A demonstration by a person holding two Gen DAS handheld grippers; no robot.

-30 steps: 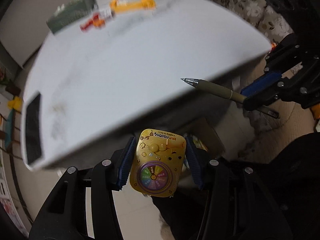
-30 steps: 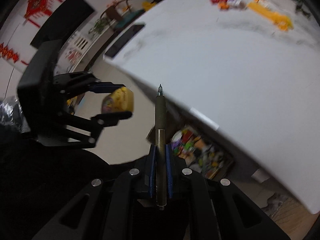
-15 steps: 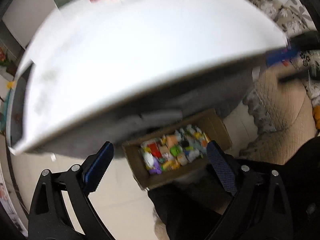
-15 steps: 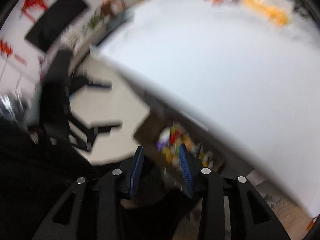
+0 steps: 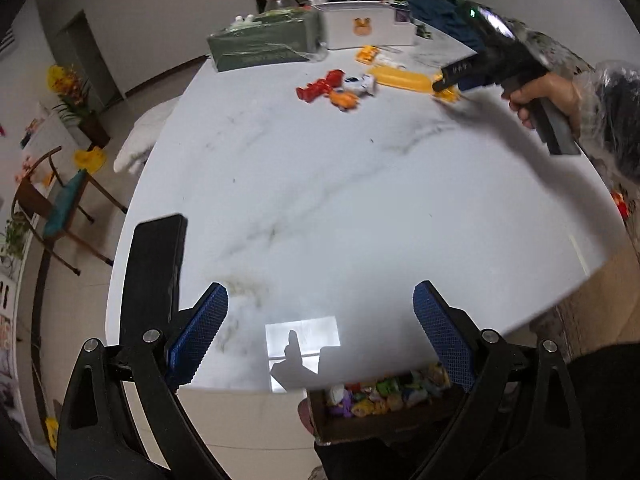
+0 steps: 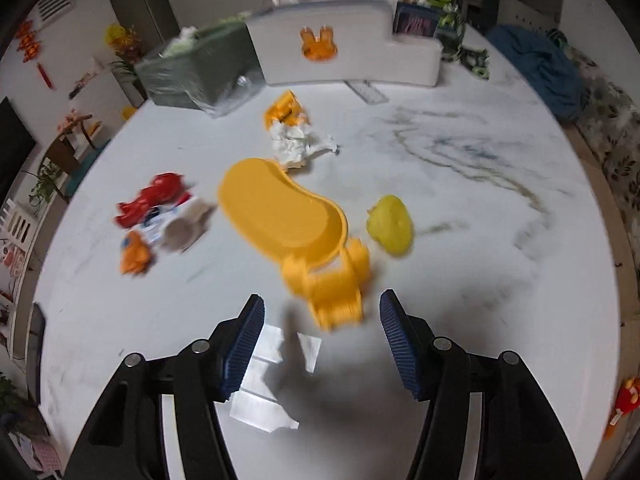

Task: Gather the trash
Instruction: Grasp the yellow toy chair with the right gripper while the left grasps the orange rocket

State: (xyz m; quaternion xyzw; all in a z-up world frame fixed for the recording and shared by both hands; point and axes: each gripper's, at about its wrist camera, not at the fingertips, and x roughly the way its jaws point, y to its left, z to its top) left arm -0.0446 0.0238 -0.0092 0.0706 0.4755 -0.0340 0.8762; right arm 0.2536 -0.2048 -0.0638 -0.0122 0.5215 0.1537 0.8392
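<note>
The left gripper point(image 5: 320, 320) hangs released and empty at the table's point(image 5: 360, 200) near edge, the trash box point(image 5: 384, 412) just below it. The right gripper point(image 6: 320, 332), also released, sits far nearer the litter: the orange tray point(image 6: 280, 208) lies directly ahead, long axis running away leftward, red wrapper point(image 6: 152, 198) left, yellow ball point(image 6: 390, 224) right, crumpled tissue point(image 6: 298, 144) beyond.

Right gripper over scattered trash on a marble table

The right gripper point(image 6: 322, 334) hangs with blue fingers point(image 6: 245, 344) spread and nothing between them, above the white table point(image 6: 460, 240). Just ahead lies a yellow scoop toy point(image 6: 296, 224), blurred at its near end, with a yellow-green lump point(image 6: 391, 224) just right of it. A crumpled tissue point(image 6: 298, 144) and orange wrapper point(image 6: 285, 114) lie beyond; red toy point(image 6: 150, 200), cup point(image 6: 182, 228) and orange piece point(image 6: 134, 258) cluster left.
</note>
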